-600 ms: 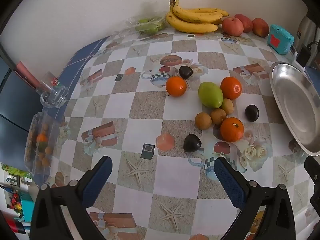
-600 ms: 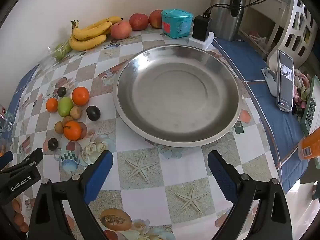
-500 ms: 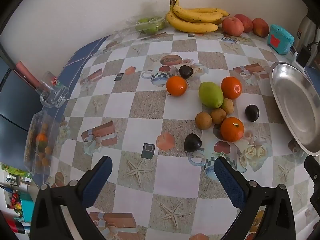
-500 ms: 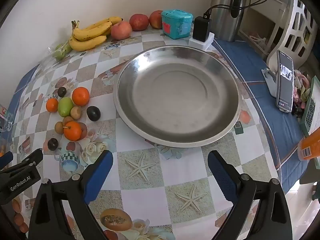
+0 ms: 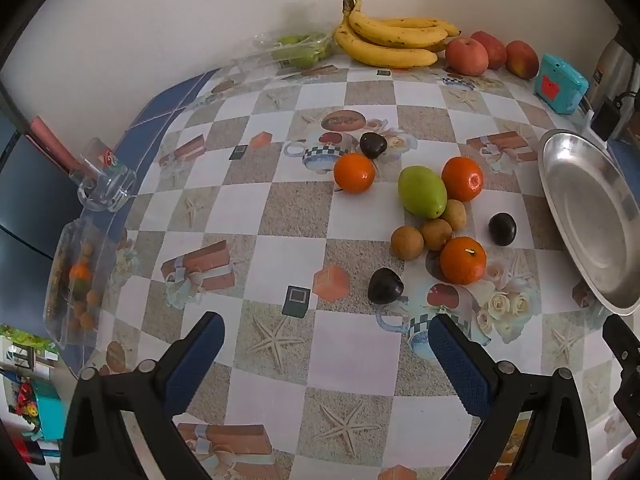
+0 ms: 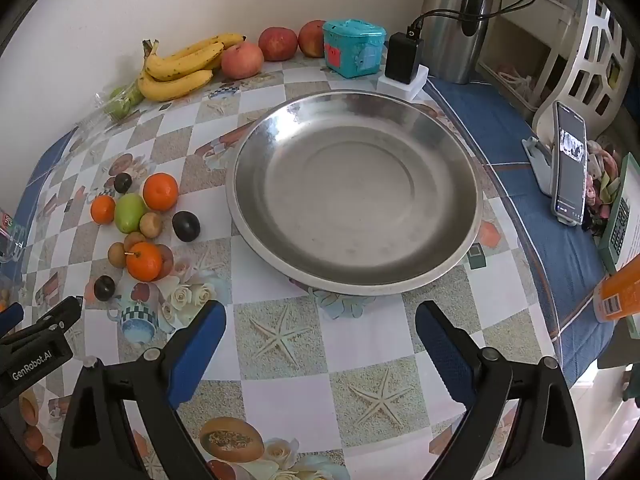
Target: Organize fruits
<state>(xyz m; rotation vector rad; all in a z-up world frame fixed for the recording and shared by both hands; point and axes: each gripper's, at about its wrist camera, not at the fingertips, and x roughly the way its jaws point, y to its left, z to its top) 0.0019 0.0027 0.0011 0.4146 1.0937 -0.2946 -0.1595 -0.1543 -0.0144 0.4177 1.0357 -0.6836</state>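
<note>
A cluster of loose fruit lies on the patterned tablecloth: a green mango (image 5: pixel 421 191), three oranges including the nearest one (image 5: pixel 463 260), small brown fruits (image 5: pixel 407 242) and dark plums (image 5: pixel 385 286). The cluster also shows in the right wrist view (image 6: pixel 145 220). A large empty steel plate (image 6: pixel 356 196) stands right of it, and its rim shows in the left wrist view (image 5: pixel 592 216). My left gripper (image 5: pixel 326 354) is open and empty, just short of the nearest plum. My right gripper (image 6: pixel 320 344) is open and empty, in front of the plate.
Bananas (image 5: pixel 392 42), red apples (image 5: pixel 467 56) and bagged green fruit (image 5: pixel 298 50) line the wall. A teal box (image 6: pixel 354 53), charger (image 6: pixel 404 60) and kettle (image 6: pixel 460 20) stand behind the plate. A phone on a stand (image 6: pixel 568 176) is at the right, a glass (image 5: pixel 105 184) at the left edge.
</note>
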